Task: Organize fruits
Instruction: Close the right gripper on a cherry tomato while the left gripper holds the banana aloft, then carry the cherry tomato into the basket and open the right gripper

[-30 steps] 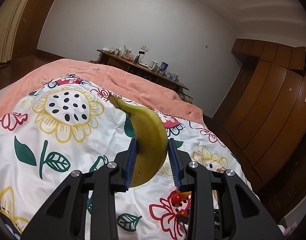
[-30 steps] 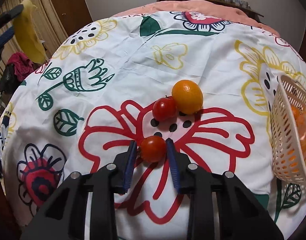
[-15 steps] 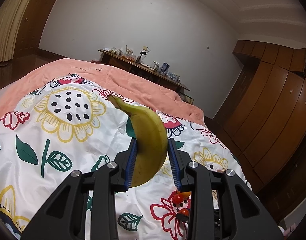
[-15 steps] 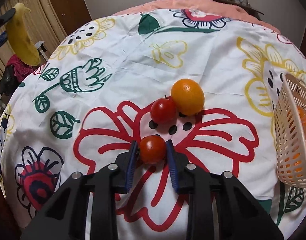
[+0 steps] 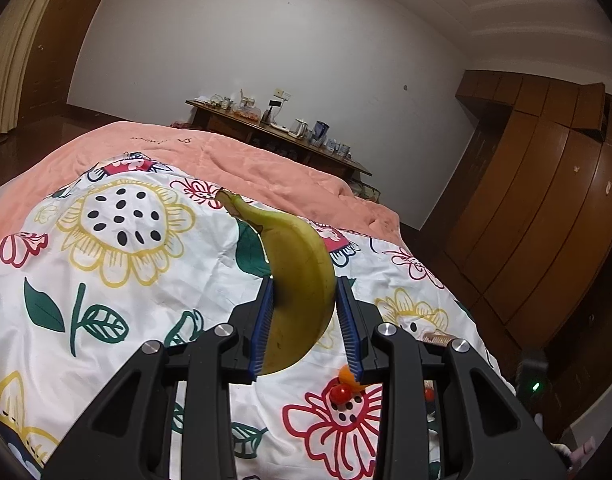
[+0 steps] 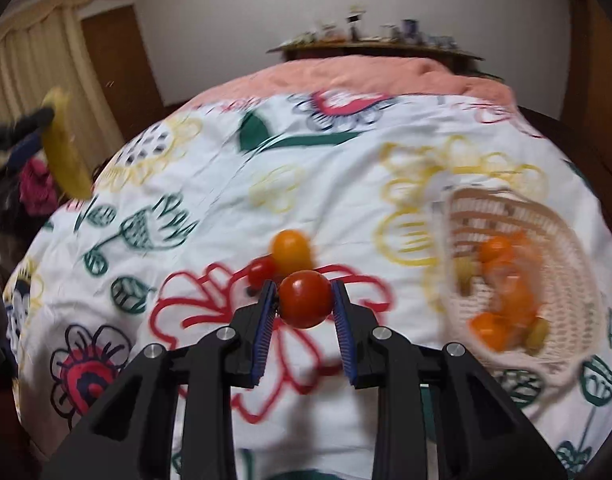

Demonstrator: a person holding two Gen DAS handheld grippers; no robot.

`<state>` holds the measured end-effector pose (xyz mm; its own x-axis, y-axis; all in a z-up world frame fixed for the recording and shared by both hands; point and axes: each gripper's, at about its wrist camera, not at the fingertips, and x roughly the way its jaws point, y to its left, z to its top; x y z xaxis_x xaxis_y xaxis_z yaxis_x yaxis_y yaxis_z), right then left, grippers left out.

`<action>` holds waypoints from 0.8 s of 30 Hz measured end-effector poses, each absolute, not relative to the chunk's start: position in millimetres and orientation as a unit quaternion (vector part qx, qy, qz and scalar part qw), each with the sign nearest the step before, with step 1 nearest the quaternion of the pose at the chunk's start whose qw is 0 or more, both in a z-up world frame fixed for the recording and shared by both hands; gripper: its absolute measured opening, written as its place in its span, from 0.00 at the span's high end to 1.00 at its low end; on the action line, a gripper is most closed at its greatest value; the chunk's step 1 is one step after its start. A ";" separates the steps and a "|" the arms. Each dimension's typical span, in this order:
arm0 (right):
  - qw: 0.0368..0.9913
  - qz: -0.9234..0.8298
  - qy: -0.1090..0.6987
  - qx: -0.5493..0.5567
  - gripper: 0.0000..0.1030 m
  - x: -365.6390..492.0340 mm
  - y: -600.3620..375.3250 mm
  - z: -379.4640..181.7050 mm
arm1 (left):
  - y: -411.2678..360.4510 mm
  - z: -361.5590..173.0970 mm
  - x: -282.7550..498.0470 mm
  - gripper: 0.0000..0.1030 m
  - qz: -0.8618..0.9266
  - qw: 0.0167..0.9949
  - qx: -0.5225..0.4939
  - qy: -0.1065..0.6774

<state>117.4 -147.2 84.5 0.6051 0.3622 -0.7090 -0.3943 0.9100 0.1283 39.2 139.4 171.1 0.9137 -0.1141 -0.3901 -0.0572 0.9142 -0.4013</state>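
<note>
My left gripper (image 5: 304,292) is shut on a yellow-green banana (image 5: 298,272), held above the flowered bedsheet (image 5: 106,280) with its stem pointing up and away. In the right wrist view, my right gripper (image 6: 304,296) is shut on a red tomato (image 6: 304,298), lifted off the sheet. Behind it on the sheet lie a second red tomato (image 6: 262,270) and an orange (image 6: 290,252), touching. A white woven basket (image 6: 573,280) with several orange fruits stands to the right. The banana (image 6: 64,148) and left gripper show blurred at the far left.
The sheet covers a bed with a pink blanket (image 5: 234,160) at its far end. A wooden side table (image 5: 278,132) crowded with small items stands against the back wall. Wooden wardrobes (image 5: 545,208) line the right side. Curtains (image 6: 38,80) hang at the left.
My right gripper has risen with the tomato, lifting it off the sheet, and tilted up so the basket and far wall come more into view. The left gripper and banana have hardly moved.
</note>
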 end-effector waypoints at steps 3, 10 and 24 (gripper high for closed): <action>0.908 0.181 0.378 0.001 0.72 121.5 -178.6 94.2 | 132.4 172.6 41.8 0.69 -0.020 0.956 -0.202 0.210; 0.921 0.121 0.370 0.033 0.72 129.3 -236.0 99.2 | 112.4 176.8 48.7 0.69 -0.032 0.957 -0.191 0.217; 0.920 0.088 0.372 0.083 0.59 133.1 -286.5 84.8 | 79.0 183.9 61.8 0.69 -0.050 0.956 -0.173 0.232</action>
<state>133.1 -286.5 84.8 0.7083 0.2229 -0.6698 -0.0999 0.9709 0.2175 61.8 79.0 183.9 0.8870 -0.1763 -0.4267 0.0157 0.9352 -0.3537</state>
